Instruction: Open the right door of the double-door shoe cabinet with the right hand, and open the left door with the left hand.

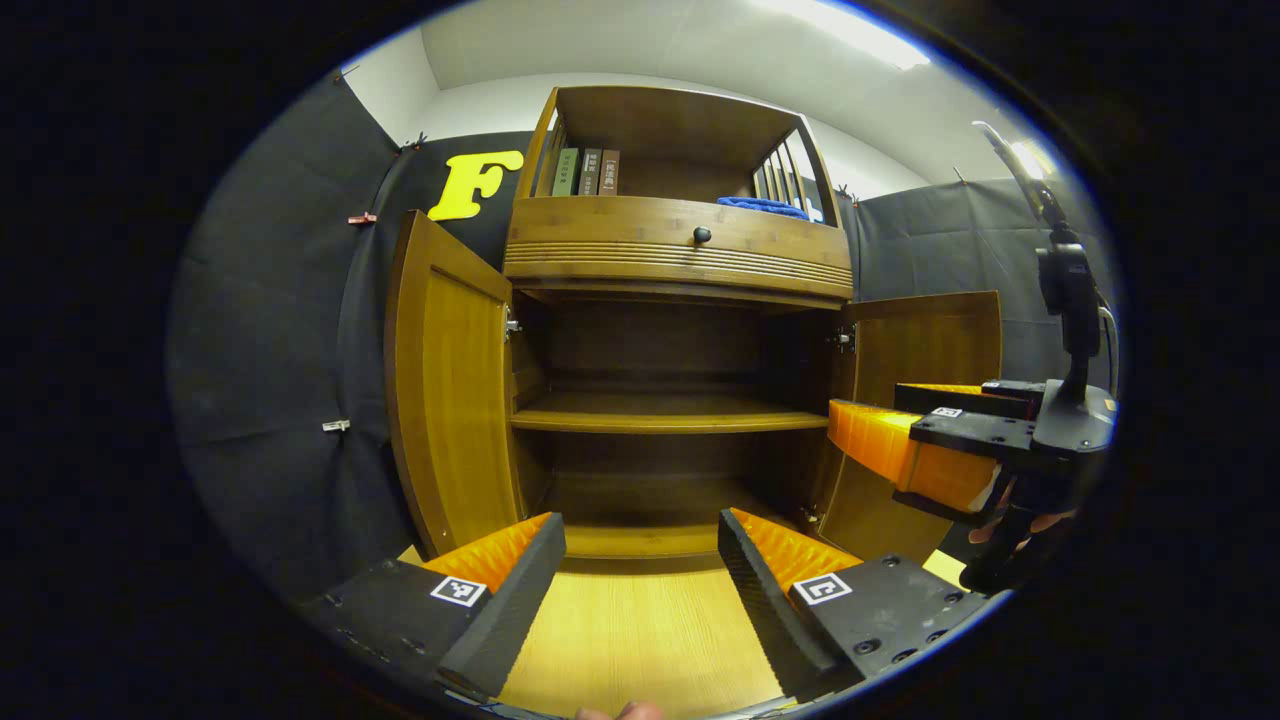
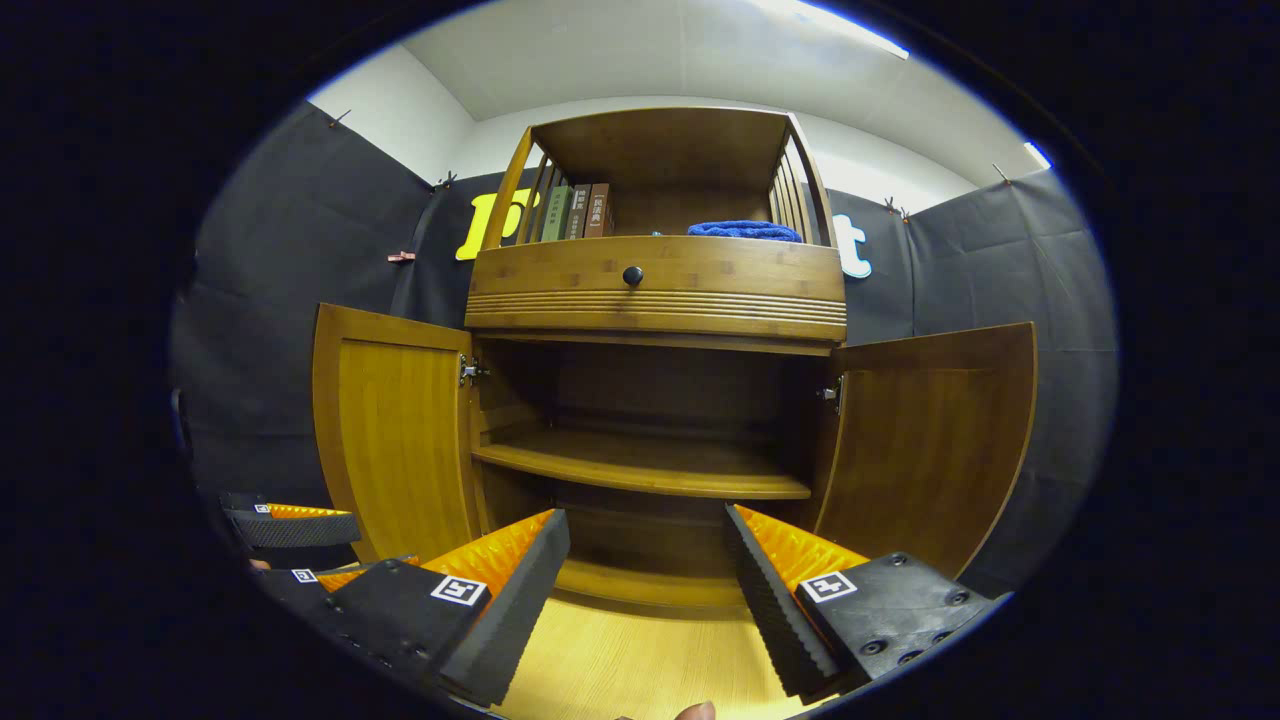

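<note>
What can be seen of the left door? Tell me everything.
The left door is a tall panel of what looks like bamboo or wood, with a raised frame around a recessed centre. It stands swung fully open, hung on a metal hinge at the cabinet side. Neither gripper touches it.

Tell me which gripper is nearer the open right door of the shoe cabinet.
Right. The right gripper hangs just in front of the right door, open and not touching it. The left gripper sits back, facing the cabinet's middle, also open.

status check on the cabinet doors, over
Left gripper open, right gripper open, both holding nothing. Left door and right door swung wide. Nothing in the way.
</note>
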Demonstrator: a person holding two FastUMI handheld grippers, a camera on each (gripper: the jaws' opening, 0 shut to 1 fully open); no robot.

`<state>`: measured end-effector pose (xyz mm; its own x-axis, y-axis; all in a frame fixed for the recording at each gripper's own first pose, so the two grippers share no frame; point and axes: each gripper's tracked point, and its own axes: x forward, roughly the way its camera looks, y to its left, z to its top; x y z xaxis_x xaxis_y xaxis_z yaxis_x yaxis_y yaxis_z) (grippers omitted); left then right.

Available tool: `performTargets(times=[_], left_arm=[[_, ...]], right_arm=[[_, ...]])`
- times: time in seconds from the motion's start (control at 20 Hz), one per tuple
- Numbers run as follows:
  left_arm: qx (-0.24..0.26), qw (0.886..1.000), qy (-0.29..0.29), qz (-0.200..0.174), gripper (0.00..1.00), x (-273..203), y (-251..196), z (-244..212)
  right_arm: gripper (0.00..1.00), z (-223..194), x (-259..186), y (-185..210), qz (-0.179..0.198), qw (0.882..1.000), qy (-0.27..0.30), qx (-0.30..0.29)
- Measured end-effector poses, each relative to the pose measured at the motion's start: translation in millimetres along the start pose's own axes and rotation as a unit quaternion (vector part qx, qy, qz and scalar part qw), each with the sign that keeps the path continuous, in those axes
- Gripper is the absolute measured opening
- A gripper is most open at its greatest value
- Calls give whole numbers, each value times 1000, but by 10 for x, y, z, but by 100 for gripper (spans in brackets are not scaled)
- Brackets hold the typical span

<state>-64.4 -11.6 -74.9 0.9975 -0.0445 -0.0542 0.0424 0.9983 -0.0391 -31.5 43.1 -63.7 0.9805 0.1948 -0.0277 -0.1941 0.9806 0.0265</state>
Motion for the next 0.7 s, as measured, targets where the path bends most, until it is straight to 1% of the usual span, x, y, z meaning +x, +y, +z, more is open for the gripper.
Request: performTargets(times=[0.25, 0.35, 0.4, 0.7], left_arm=[[-2, 1000, 0, 2, 95, 7, 44, -2], [0, 1000, 1, 5, 95, 4, 68, -10], [-1, 1000, 1, 6, 95, 7, 80, -7], [-9, 1000, -2, 11, 95, 8, 147, -8]], right_arm=[[98, 6, 5, 25, 3, 1000, -1, 2], [96, -4, 15, 36, 4, 1000, 0, 1], [98, -7, 13, 42, 4, 1000, 0, 1], [98, 14, 29, 98, 9, 1000, -3, -6]])
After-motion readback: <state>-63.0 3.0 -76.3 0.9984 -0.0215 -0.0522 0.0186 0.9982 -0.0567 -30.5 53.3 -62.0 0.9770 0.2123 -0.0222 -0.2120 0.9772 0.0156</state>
